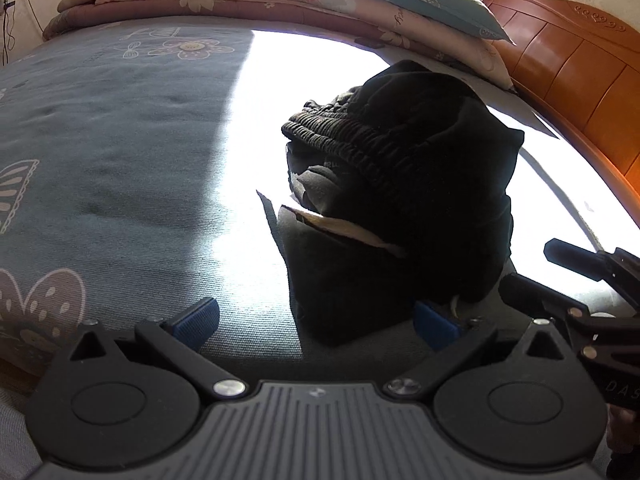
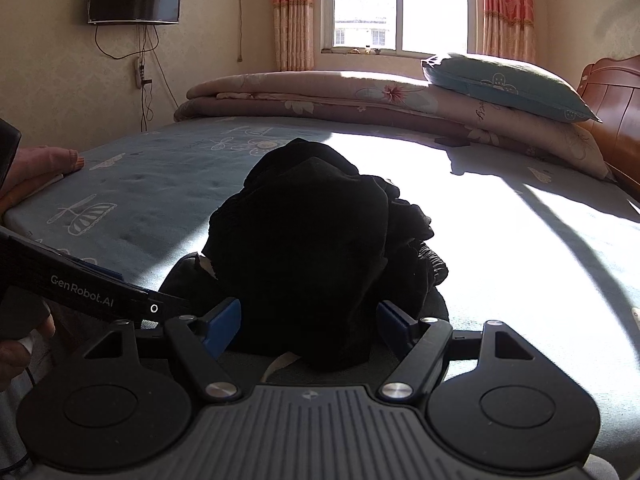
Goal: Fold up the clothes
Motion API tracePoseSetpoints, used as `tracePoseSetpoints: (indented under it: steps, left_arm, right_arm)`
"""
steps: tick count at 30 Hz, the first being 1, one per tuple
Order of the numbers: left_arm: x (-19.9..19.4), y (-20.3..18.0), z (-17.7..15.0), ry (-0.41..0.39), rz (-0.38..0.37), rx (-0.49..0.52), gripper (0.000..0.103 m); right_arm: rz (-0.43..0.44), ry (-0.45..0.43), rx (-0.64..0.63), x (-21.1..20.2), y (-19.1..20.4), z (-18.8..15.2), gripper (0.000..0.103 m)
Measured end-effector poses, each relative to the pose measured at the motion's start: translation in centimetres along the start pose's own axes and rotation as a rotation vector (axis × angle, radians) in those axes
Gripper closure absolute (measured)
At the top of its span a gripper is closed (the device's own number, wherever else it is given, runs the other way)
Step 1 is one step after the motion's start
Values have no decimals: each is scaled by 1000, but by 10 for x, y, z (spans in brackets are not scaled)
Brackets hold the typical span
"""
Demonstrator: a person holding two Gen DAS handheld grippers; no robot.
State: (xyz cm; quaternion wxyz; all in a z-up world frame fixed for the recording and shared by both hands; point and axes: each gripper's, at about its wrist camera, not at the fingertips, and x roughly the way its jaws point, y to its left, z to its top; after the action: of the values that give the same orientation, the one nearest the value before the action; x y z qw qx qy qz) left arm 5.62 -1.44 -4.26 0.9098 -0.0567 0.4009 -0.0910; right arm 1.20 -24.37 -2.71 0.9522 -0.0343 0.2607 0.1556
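Observation:
A black garment (image 1: 400, 184) with a ribbed elastic waistband lies in a bundled heap on the blue-grey bed sheet (image 1: 120, 140), half in sunlight. My left gripper (image 1: 316, 324) stands open around the heap's near corner. Its left pad (image 1: 196, 320) is clear of the cloth and its right pad (image 1: 434, 326) sits right beside it. In the right wrist view the same garment (image 2: 312, 248) rises straight ahead. My right gripper (image 2: 310, 326) is open with the heap's near edge between its blue pads. That right gripper (image 1: 532, 268) reaches in from the right edge of the left wrist view.
A folded floral quilt (image 2: 320, 92) and a teal pillow (image 2: 504, 84) lie along the far side of the bed. A wooden headboard (image 1: 580, 92) stands at the right. A person's hands (image 2: 36, 168) are at the left, near the left gripper's body (image 2: 80, 292).

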Motion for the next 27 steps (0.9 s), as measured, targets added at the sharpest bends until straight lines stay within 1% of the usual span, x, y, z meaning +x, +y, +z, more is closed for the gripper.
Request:
tracePoseSetpoints:
  steps: [2, 4, 6, 10, 12, 15, 19, 23, 27]
  left_arm:
    - [-4, -2, 3, -16, 19, 13, 1]
    - [-9, 0, 7, -37, 43, 14, 1]
    - [-13, 1, 9, -56, 68, 15, 1]
    - [-19, 2, 13, -87, 101, 38, 1]
    - [-20, 2, 14, -94, 97, 44, 1]
    - [-18, 5, 14, -96, 88, 48, 1]
    - [-16, 10, 14, -97, 65, 35, 1]
    - [-16, 13, 14, -118, 74, 54, 1]
    - [-17, 21, 15, -133, 74, 57, 4]
  right_arm:
    - [1, 2, 6, 0, -3, -1, 25]
    - [5, -7, 19, -1, -6, -2, 33]
    - [6, 10, 34, -1, -9, -1, 39]
    - [-34, 30, 74, 1, -15, 1, 40]
    - [-36, 33, 82, 1, -16, 3, 40]
    - [-5, 38, 77, 1, -13, 7, 40]
    - [-28, 73, -7, 7, 5, 10, 38]
    - [-46, 109, -89, 15, 23, 10, 39]
    - [-81, 141, -186, 23, 39, 7, 49]
